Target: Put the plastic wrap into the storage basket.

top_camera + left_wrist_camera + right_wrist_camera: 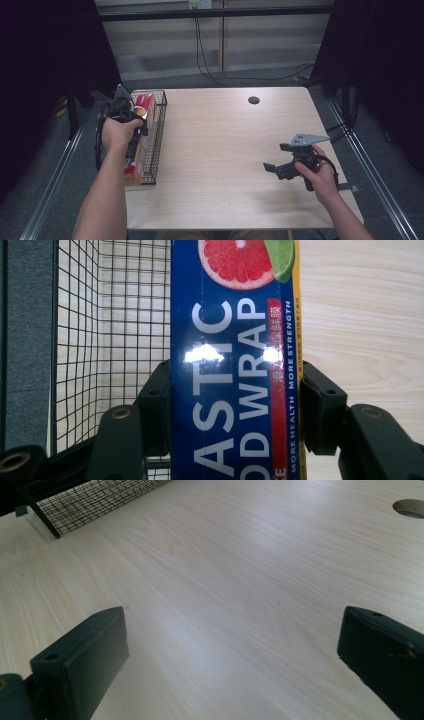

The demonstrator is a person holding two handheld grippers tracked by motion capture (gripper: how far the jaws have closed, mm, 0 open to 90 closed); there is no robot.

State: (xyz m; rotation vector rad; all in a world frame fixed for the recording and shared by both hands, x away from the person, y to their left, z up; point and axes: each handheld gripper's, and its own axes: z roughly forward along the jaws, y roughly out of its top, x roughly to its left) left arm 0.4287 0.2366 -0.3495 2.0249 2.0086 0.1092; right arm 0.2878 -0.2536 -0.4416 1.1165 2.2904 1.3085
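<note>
Left gripper (235, 390) clamped on plastic wrap box (232, 365), jaws pressing both long sides; box lying lengthwise in wire basket (159, 131) at tabletop's (225, 150) nine o'clock. Right gripper (232, 655) at four o'clock, jaws spread wide, holding nothing.

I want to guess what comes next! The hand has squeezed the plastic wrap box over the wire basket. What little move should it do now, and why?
Probably lift a little. The left gripper is shut on the plastic wrap box, one jaw on each side, with the wire basket beneath it. Whether the box is going in or coming out can't be told. The right gripper hangs open above the table.
</note>
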